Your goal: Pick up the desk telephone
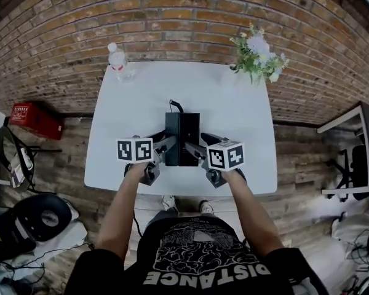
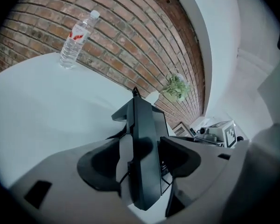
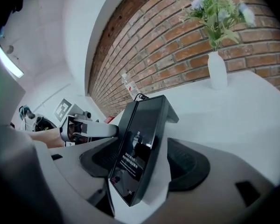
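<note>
The black desk telephone (image 1: pixel 182 137) lies as a flat slab in the middle of the white table (image 1: pixel 234 103), with a cable at its far end. My left gripper (image 1: pixel 168 144) is at its left side and my right gripper (image 1: pixel 195 148) at its right side. In the left gripper view the telephone's edge (image 2: pixel 144 143) stands between the open jaws of the left gripper (image 2: pixel 140 164), with a gap to each pad. In the right gripper view the telephone's glossy face (image 3: pixel 142 143) sits between the open jaws of the right gripper (image 3: pixel 144 164), likewise not pressed.
A clear water bottle (image 1: pixel 118 60) stands at the table's far left corner, and a white vase of flowers (image 1: pixel 257 54) at the far right. A brick wall runs behind. A red box (image 1: pixel 35 118) and a black bag (image 1: pixel 37 217) lie on the floor at left; another desk (image 1: pixel 350 121) stands at right.
</note>
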